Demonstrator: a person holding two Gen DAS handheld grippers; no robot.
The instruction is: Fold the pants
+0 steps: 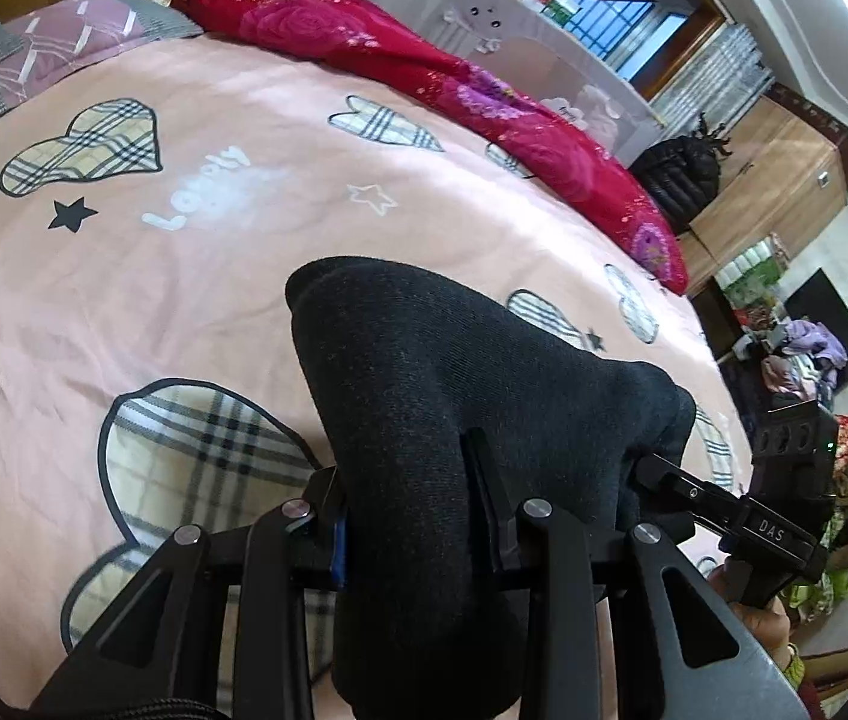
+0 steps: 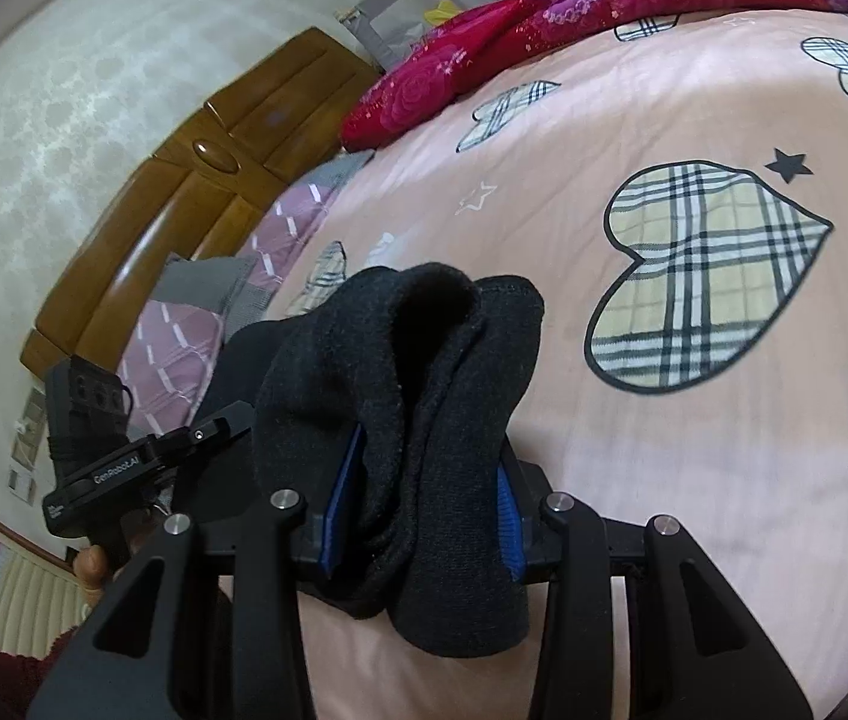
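Observation:
The black pants point(image 1: 424, 420) are bunched thick cloth held above the pink bed sheet point(image 1: 213, 276). My left gripper point(image 1: 411, 528) is shut on a fold of them; the cloth drapes over and hides its fingertips. In the right wrist view my right gripper point(image 2: 424, 516) is shut on another bunch of the pants point(image 2: 411, 396), which stand up between its blue pads point(image 2: 342, 498). The right gripper shows at the right edge of the left wrist view point(image 1: 772, 516), close beside the left one. The left gripper shows at the left of the right wrist view point(image 2: 123, 456).
A red floral quilt point(image 1: 484, 90) lies along the far side of the bed. Purple and grey pillows point(image 1: 51, 54) sit by the wooden headboard point(image 2: 183, 192). A black jacket point(image 1: 682, 168) and a pile of clothes point(image 1: 808, 360) lie beyond the bed's end.

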